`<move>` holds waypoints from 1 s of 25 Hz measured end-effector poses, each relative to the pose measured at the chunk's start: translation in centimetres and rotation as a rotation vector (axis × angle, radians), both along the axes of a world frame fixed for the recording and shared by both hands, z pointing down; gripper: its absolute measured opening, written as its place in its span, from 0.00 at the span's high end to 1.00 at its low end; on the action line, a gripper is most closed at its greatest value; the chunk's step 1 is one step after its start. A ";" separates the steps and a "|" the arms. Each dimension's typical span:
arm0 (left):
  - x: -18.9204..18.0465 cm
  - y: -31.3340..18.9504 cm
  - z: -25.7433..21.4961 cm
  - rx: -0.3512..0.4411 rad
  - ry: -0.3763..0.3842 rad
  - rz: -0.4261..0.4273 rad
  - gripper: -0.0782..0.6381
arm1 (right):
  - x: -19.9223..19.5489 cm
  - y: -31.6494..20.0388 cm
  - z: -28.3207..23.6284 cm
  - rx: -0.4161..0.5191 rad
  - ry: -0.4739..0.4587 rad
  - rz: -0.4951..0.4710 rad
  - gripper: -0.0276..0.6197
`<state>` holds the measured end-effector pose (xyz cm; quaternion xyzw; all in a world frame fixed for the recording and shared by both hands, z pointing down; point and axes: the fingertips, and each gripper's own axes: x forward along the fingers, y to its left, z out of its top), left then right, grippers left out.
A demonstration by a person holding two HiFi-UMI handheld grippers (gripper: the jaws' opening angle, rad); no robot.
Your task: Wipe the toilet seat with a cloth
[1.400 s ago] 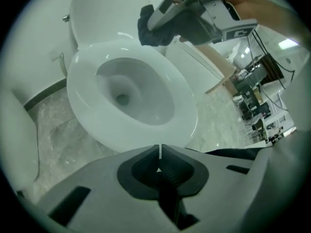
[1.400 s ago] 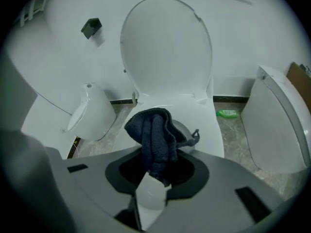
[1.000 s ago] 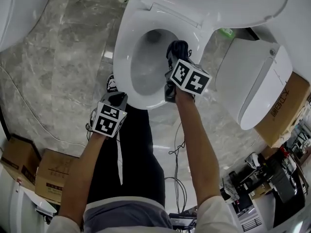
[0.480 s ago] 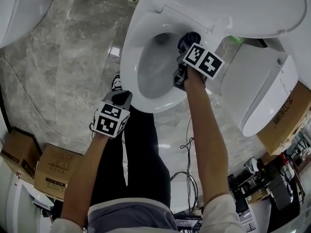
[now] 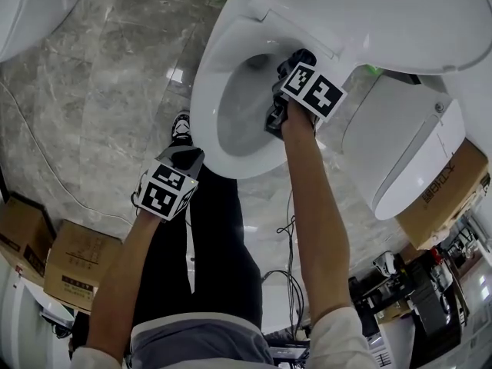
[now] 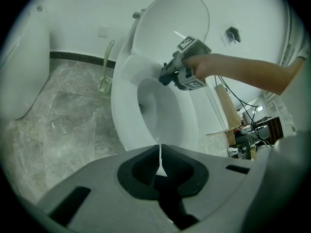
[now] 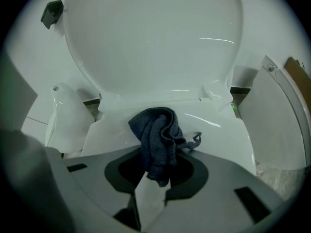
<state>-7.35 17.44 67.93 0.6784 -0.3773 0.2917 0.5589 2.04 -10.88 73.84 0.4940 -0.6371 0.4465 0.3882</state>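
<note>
Cloth [image 7: 158, 142], dark and bunched, is clamped by its near end in the right gripper [image 7: 154, 181]. Its long axis runs from the jaws toward the back of the toilet seat [image 7: 223, 130], where its crumpled far end rests near the hinges. The left gripper [image 6: 159, 152], jaws almost together on nothing, hangs just off the seat's front rim.

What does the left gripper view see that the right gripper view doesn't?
Only the left gripper view shows the grey floor, the person's arm and the inside of the toilet bowl. Only the right gripper view shows the dark cloth up close, pinched in the right gripper. Both show the raised lid and the white seat.
</note>
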 end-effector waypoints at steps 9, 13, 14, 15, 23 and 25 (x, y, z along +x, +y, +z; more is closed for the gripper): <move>-3.0 0.4 -0.8 -0.003 0.037 -0.101 0.87 | -4.9 0.8 0.2 -0.008 -0.008 -0.019 0.82; -4.0 0.9 -1.1 -0.011 0.062 -0.140 0.87 | -6.2 1.2 -0.2 0.021 0.037 -0.082 0.82; -4.3 1.1 -1.1 -0.009 0.063 -0.142 0.87 | -6.7 1.3 -0.4 0.031 0.053 -0.112 0.82; -4.7 1.3 -1.2 -0.008 0.063 -0.145 0.87 | -7.3 1.5 -0.5 0.043 0.069 -0.147 0.82; -6.2 2.4 -1.5 -0.010 0.079 -0.174 0.87 | -10.8 3.8 -1.3 0.130 0.184 -0.410 0.81; -6.7 2.6 -1.6 -0.010 0.077 -0.161 0.87 | -11.6 4.5 -1.4 0.155 0.209 -0.477 0.81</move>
